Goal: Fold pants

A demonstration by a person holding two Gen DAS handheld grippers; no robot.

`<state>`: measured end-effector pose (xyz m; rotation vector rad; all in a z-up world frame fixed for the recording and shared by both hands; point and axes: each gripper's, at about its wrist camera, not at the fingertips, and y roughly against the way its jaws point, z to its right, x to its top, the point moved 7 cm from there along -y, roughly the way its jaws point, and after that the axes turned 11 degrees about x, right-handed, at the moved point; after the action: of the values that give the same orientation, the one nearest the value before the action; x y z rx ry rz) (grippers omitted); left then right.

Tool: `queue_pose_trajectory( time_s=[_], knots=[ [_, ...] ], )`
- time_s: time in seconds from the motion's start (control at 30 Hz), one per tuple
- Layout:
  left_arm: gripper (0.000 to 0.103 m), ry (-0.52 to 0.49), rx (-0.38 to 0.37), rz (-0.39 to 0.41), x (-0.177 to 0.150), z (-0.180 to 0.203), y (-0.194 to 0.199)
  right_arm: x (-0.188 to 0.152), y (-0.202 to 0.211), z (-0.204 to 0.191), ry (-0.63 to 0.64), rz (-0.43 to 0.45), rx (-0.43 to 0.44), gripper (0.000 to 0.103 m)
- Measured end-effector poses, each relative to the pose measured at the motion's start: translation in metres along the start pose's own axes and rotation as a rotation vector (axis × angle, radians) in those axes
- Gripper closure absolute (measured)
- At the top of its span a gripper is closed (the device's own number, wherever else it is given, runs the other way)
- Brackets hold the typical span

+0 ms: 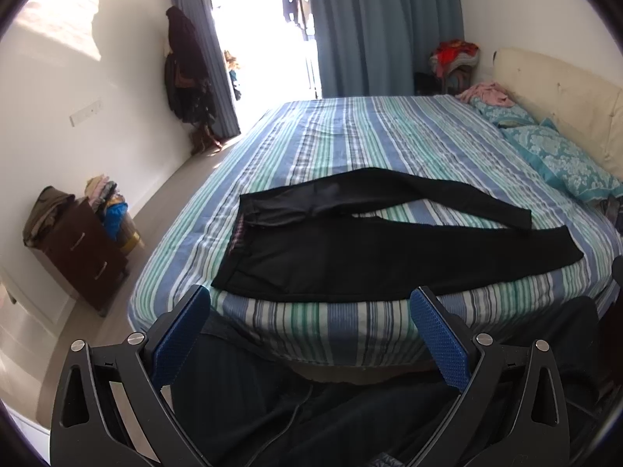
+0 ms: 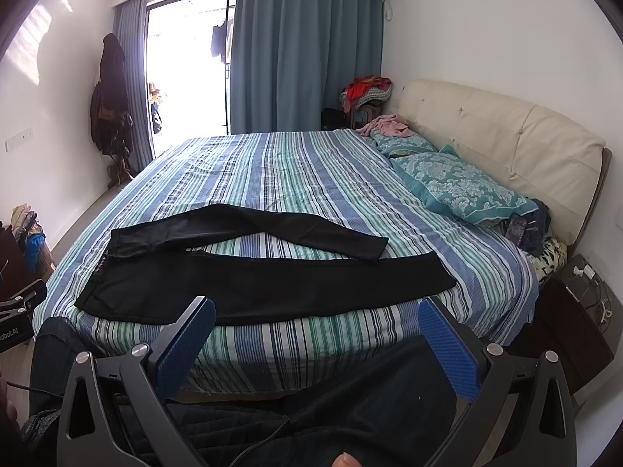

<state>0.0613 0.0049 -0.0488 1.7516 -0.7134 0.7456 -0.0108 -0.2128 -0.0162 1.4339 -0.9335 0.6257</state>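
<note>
Black soft-fabric pants [image 1: 350, 249] lie flat on the striped blue, green and white bedspread [image 1: 350, 136], legs parted in a narrow V, waistband to the left. Just beyond and above both claws they rest untouched: left claw [image 1: 309, 311] and right claw [image 2: 317, 323] gape wide, blue textured pads empty.

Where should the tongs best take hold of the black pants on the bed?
Probably at the near leg's cuff and the waistband corner, coming from the near bed edge: the black pants lie flat, legs spread, lengthwise along that edge.
</note>
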Motion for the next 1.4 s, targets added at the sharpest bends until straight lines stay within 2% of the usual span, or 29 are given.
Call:
queue_pose_trajectory(
  time_s=[1.4],
  knots=[
    [0.001,-0.007,0.002,-0.004,-0.0024,0.0035,0.0006,-0.0066,-0.0045,0.0026,-0.007,-0.029,-0.014,0.0]
  ],
)
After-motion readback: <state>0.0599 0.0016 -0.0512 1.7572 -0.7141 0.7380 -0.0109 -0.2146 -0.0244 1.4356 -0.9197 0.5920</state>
